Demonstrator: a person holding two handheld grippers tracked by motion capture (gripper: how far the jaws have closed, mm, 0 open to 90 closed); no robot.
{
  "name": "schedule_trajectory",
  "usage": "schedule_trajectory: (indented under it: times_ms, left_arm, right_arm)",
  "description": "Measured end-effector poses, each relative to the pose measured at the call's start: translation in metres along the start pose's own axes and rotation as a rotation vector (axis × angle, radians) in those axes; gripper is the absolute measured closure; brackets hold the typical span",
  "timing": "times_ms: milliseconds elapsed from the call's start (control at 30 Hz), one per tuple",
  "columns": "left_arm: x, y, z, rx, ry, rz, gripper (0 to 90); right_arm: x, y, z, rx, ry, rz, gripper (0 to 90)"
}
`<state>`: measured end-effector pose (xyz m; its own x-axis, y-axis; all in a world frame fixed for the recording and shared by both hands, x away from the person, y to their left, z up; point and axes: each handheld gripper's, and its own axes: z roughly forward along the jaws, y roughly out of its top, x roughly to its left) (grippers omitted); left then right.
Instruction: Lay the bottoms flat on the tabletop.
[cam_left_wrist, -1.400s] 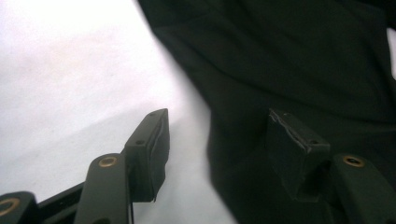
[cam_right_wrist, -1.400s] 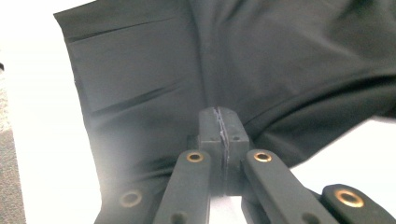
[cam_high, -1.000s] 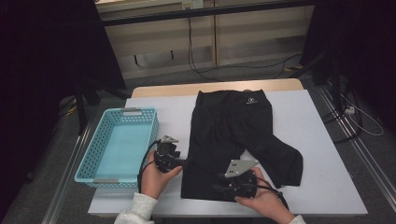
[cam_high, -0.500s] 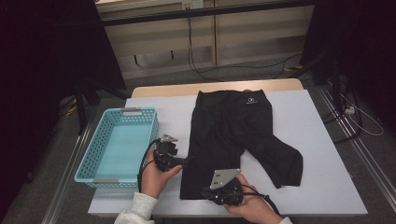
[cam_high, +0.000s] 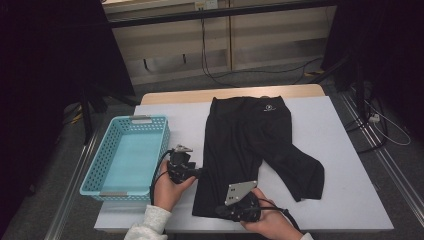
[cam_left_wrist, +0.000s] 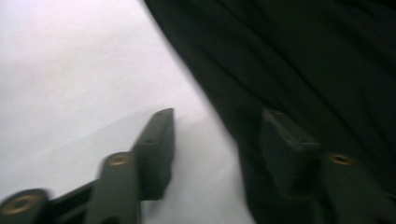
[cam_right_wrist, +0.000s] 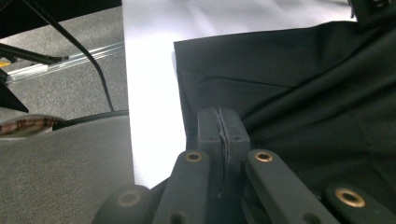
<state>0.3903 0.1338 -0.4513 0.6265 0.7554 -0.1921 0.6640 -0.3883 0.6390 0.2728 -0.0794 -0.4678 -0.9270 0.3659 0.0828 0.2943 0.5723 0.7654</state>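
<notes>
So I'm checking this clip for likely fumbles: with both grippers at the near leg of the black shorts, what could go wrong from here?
1. The right gripper looks shut at the hem of the black fabric shorts; a thin pinch could slip.
2. The left gripper, jaws just closing astride the shorts' edge, may catch little cloth.
3. The light blue plastic basket beside the left gripper could get nudged.
</notes>
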Motion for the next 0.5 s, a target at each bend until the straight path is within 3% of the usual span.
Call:
schedule_trajectory:
  times_ms: [67, 100, 233, 400, 500]
  left_arm:
    - [-0.002, 0.000, 0.001, -0.002, 0.005, 0.012, 57.8]
    - [-0.003, 0.000, 0.002, -0.006, -0.005, -0.005, 60.9]
    - [-0.005, 0.002, 0.006, 0.000, -0.029, -0.010, 88.5]
    - [-0.003, 0.006, -0.002, -0.021, 0.004, -0.023, 90.0]
    - [0.004, 0.006, -0.012, -0.081, 0.019, -0.027, 89.9]
  right_arm:
    - [0.000, 0.000, 0.000, -0.001, 0.005, 0.010, 89.6]
    - [0.000, 0.000, -0.001, -0.002, 0.010, 0.008, 89.5]
    - [0.001, -0.001, -0.001, 0.004, 0.007, 0.003, 89.6]
    - [0.000, -0.002, -0.002, 0.001, 0.012, -0.002, 89.6]
    - [-0.001, -0.002, -0.002, 0.000, 0.011, 0.004, 89.6]
